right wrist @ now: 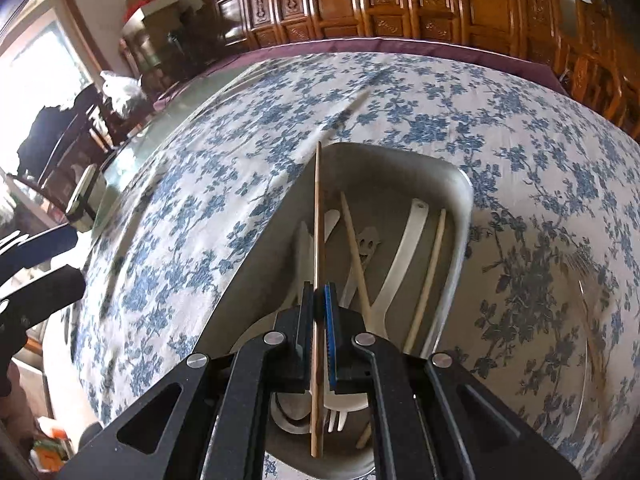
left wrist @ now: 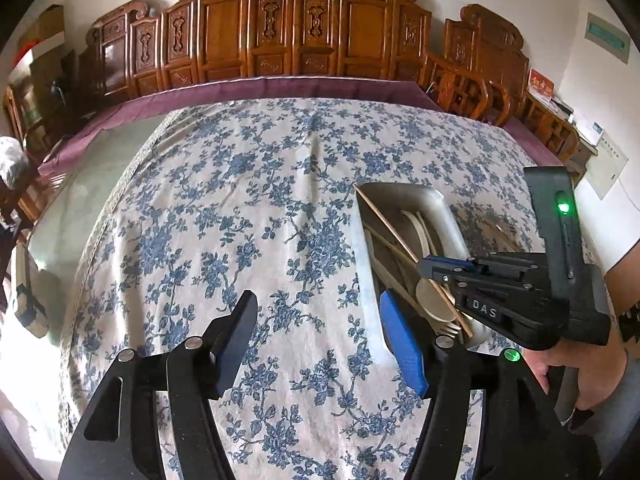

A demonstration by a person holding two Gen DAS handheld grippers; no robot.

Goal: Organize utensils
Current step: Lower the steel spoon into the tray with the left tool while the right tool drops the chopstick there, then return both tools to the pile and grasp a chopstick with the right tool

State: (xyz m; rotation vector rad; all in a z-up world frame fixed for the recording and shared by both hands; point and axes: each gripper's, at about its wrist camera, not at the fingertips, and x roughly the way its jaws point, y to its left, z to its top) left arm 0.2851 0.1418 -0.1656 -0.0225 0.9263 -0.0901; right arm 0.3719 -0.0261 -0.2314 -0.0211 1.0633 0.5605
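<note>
One chopstick [right wrist: 317, 240], light, stiff and slippery, sits clamped mid-shaft in our right gripper [right wrist: 319, 336] above the metal tray [right wrist: 460, 200]; our left gripper [left wrist: 320, 344] fingers stand released, empty.

White tablecloth [left wrist: 248, 208] strewn with blue flower sprigs — a plum-purple cloth [left wrist: 280, 86] edging it at twelve o'clock. Grey metal tray [right wrist: 452, 184] at three o'clock holds cream-white utensils [right wrist: 404, 252] and tan wooden chopsticks [right wrist: 426, 276] — carved cabinets [left wrist: 288, 36] glow reddish-brown.
</note>
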